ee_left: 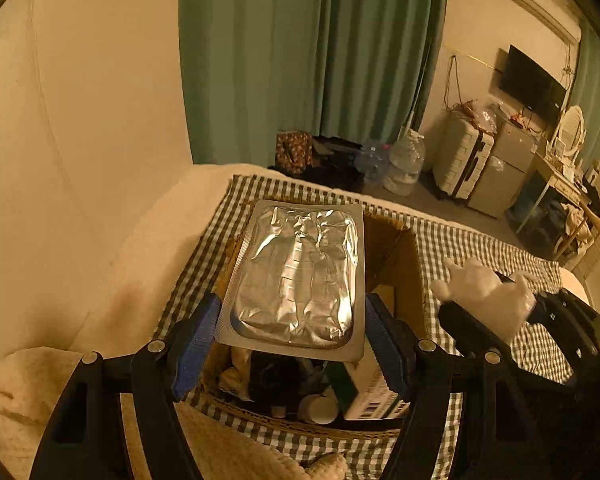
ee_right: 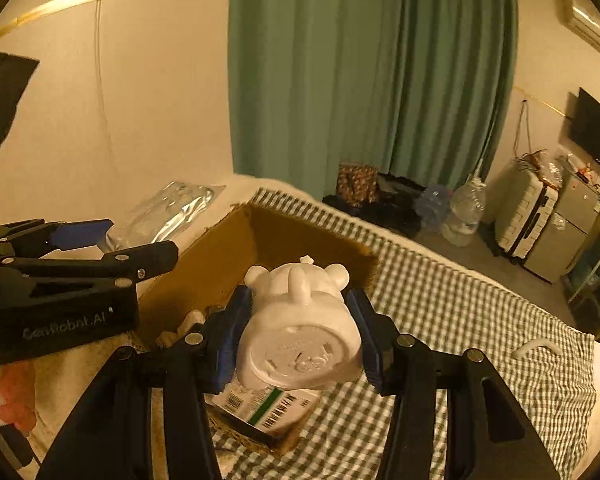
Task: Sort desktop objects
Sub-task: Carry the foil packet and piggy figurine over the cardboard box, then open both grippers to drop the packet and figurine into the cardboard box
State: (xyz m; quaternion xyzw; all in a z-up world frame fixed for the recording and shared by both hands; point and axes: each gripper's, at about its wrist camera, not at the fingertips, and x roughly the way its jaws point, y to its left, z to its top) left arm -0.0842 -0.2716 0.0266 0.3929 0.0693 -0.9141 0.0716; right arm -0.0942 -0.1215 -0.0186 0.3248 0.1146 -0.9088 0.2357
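- Left wrist view: the left gripper [ee_left: 292,340] has its jaws clamped on the edges of a foil pack [ee_left: 298,276], held flat above the box [ee_left: 404,264]. The box sits on a checked cloth [ee_left: 480,240] and holds a carton [ee_left: 374,394] and other small items. The right gripper [ee_left: 540,320] is just right of the box.
- Right wrist view: the right gripper [ee_right: 298,336] has its jaws closed on a white bear figurine [ee_right: 300,320], base toward the camera, over the box's [ee_right: 260,248] near corner. The left gripper [ee_right: 100,248] is left of the box.
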